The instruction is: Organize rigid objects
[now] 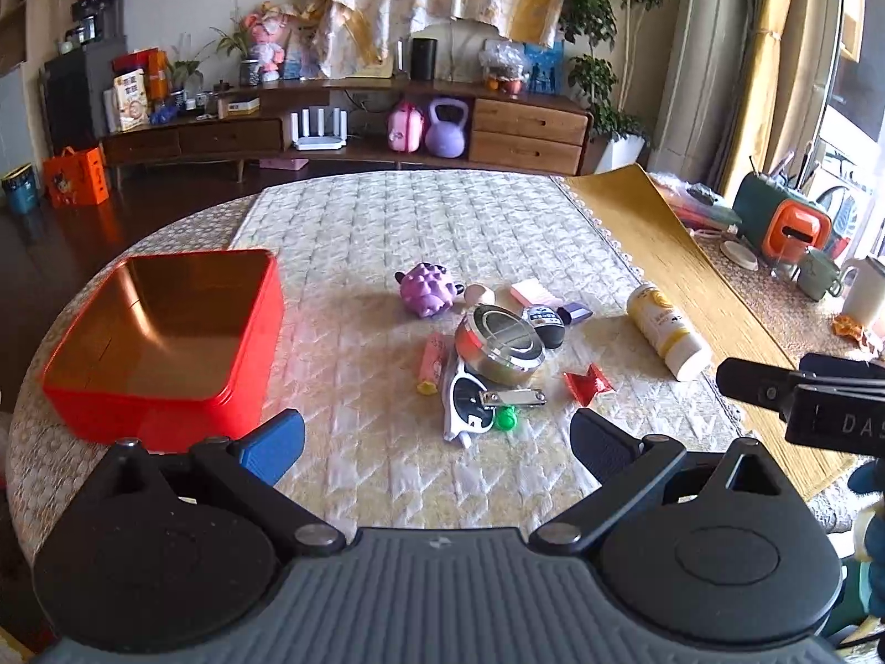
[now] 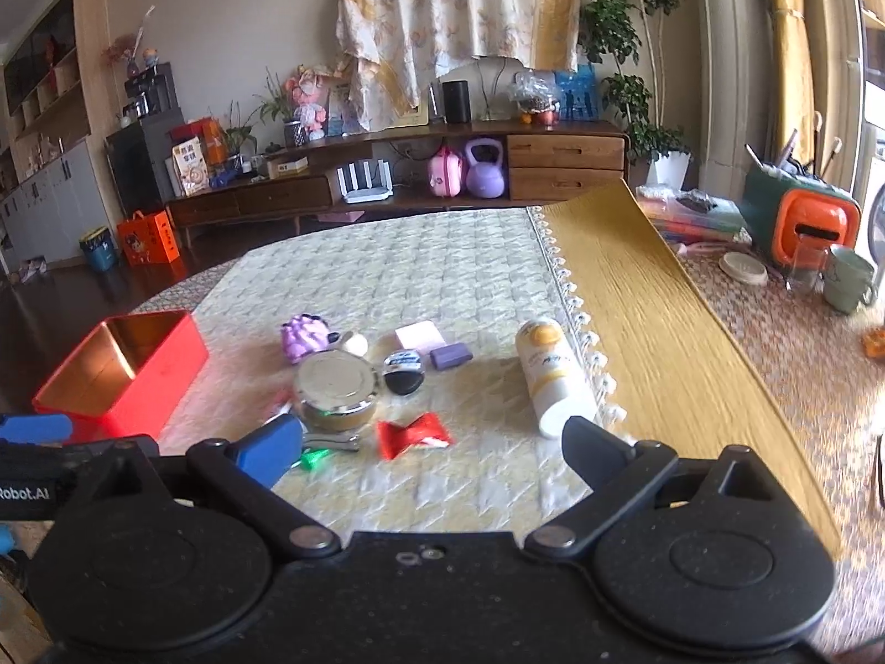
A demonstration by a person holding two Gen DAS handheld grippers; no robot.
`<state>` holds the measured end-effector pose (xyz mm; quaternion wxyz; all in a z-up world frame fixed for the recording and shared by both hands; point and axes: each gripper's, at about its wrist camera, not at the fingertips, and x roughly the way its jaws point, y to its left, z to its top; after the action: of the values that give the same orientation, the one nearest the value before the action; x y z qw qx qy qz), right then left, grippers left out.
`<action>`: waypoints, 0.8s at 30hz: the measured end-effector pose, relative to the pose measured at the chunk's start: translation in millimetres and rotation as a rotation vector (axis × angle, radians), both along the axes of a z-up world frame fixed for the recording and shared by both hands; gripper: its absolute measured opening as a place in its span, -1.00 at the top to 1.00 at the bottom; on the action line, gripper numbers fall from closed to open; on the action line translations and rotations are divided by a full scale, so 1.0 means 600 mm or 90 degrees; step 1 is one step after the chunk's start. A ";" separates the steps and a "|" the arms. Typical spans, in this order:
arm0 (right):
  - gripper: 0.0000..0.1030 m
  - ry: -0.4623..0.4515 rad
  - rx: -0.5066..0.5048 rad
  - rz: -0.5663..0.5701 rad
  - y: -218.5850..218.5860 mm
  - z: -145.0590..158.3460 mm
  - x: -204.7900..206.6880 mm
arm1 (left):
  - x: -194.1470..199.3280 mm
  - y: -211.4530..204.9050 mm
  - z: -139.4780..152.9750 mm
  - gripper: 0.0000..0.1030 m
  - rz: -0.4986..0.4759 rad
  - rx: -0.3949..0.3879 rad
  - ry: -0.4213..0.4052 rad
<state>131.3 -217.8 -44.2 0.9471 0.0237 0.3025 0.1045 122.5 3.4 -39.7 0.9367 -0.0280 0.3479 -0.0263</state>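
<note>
A red tin box (image 1: 166,382) (image 2: 160,373) stands empty on the quilted table at the left. A heap of small items lies mid-table: a purple spiky toy (image 1: 426,290) (image 2: 304,335), a round metal tin (image 1: 500,343) (image 2: 334,387), a car key (image 1: 545,321) (image 2: 404,371), a red wrapper (image 1: 587,383) (image 2: 412,434), white sunglasses (image 1: 464,409), a nail clipper (image 1: 511,398) and a white-and-yellow bottle (image 1: 666,332) (image 2: 553,373) lying on its side. My left gripper (image 1: 437,442) hovers open just short of the heap. My right gripper (image 2: 434,445) is open too, near the wrapper and bottle.
A yellow mat (image 1: 686,288) (image 2: 664,321) covers the table's right part. Beyond it stand a green-and-orange holder (image 1: 785,221) (image 2: 802,221), mugs (image 2: 846,276) and a white cup (image 1: 865,290). The right gripper's body (image 1: 802,393) juts in at the left view's right edge.
</note>
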 end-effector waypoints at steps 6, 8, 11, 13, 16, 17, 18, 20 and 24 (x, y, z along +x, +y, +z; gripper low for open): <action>-0.93 0.017 -0.012 0.000 -0.025 -0.010 0.059 | 0.053 -0.016 -0.022 -0.99 -0.020 0.023 0.012; -0.93 0.027 -0.017 -0.006 -0.034 -0.016 0.077 | 0.069 -0.018 -0.030 -0.99 -0.022 0.018 0.017; -0.90 0.041 -0.020 -0.010 -0.046 -0.027 0.102 | 0.089 -0.022 -0.040 -0.99 -0.024 0.024 0.018; -0.87 0.050 -0.028 -0.016 -0.053 -0.036 0.119 | 0.103 -0.025 -0.043 -0.99 -0.025 0.023 0.019; -0.78 0.070 -0.035 -0.022 -0.063 -0.052 0.145 | 0.126 -0.036 -0.049 -0.99 -0.037 0.030 0.017; -0.77 0.077 -0.035 -0.022 -0.066 -0.057 0.154 | 0.134 -0.042 -0.052 -0.99 -0.042 0.036 0.016; -0.76 0.083 -0.034 -0.022 -0.068 -0.061 0.161 | 0.142 -0.047 -0.055 -0.99 -0.046 0.040 0.015; -0.73 0.093 -0.039 -0.022 -0.072 -0.069 0.177 | 0.159 -0.058 -0.062 -0.99 -0.055 0.045 0.017; -0.69 0.116 -0.044 -0.015 -0.074 -0.085 0.211 | 0.190 -0.081 -0.082 -0.99 -0.064 0.065 0.026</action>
<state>257.9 -262.4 -95.4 0.9170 0.0041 0.3907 0.0802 236.4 -45.1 -88.7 0.9272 0.0373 0.3685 -0.0551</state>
